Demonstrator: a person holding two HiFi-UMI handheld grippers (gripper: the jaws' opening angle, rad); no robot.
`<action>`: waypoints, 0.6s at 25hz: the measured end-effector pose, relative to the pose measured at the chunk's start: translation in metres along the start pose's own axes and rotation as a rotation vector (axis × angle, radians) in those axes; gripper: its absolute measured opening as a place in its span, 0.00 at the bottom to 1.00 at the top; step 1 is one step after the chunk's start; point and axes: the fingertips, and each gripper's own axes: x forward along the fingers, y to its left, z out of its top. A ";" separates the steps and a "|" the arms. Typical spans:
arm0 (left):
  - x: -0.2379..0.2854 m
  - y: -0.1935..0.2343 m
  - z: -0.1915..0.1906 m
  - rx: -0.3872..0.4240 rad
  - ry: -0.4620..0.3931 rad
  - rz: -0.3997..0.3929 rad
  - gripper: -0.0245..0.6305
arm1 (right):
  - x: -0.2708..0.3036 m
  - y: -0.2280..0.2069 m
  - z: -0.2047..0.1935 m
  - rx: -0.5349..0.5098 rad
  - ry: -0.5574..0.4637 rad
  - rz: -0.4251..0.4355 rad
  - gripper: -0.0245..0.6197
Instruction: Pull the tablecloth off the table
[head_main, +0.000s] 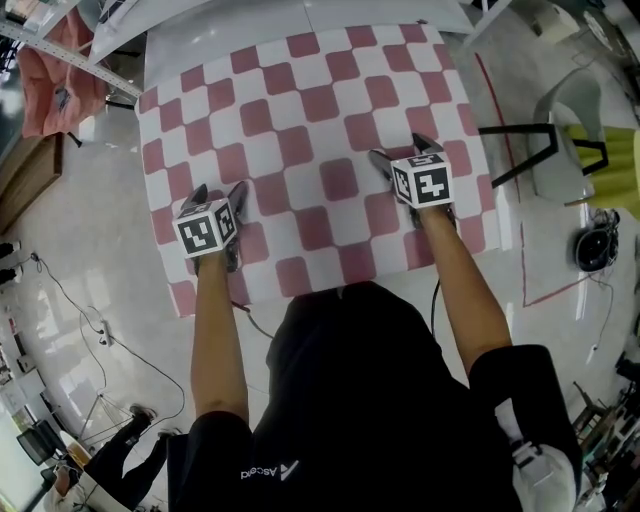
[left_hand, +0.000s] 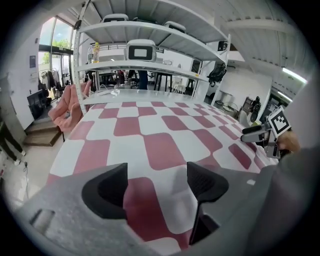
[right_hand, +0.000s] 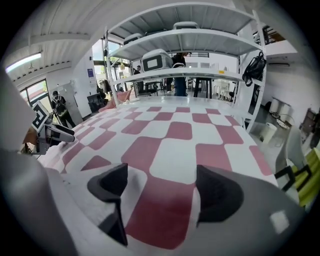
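Observation:
A pink-and-white checked tablecloth (head_main: 310, 150) covers most of the white table (head_main: 230, 35), and its near edge hangs toward me. My left gripper (head_main: 219, 190) hovers over the cloth's near left part, jaws spread apart, nothing pinched. My right gripper (head_main: 402, 150) is over the near right part, also open. In the left gripper view the left gripper (left_hand: 157, 187) has the cloth (left_hand: 160, 145) lying flat below its jaws. The right gripper (right_hand: 162, 187) shows the same over the tablecloth (right_hand: 175, 150) in the right gripper view.
A metal shelf rack (left_hand: 145, 55) stands past the table's far end. Pink fabric (head_main: 60, 70) hangs at the left. A white chair (head_main: 570, 130) and a black frame (head_main: 530, 150) stand to the right. Cables (head_main: 90, 320) lie on the floor.

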 end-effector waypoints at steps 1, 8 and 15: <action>0.002 0.000 -0.003 0.005 0.013 0.001 0.58 | 0.001 -0.002 -0.003 0.001 0.016 -0.007 0.69; 0.009 -0.001 -0.006 0.039 0.034 0.021 0.59 | 0.005 -0.004 -0.005 -0.005 0.038 -0.023 0.70; 0.007 -0.011 -0.004 0.070 0.023 0.016 0.47 | 0.003 0.006 -0.003 -0.016 0.029 -0.027 0.54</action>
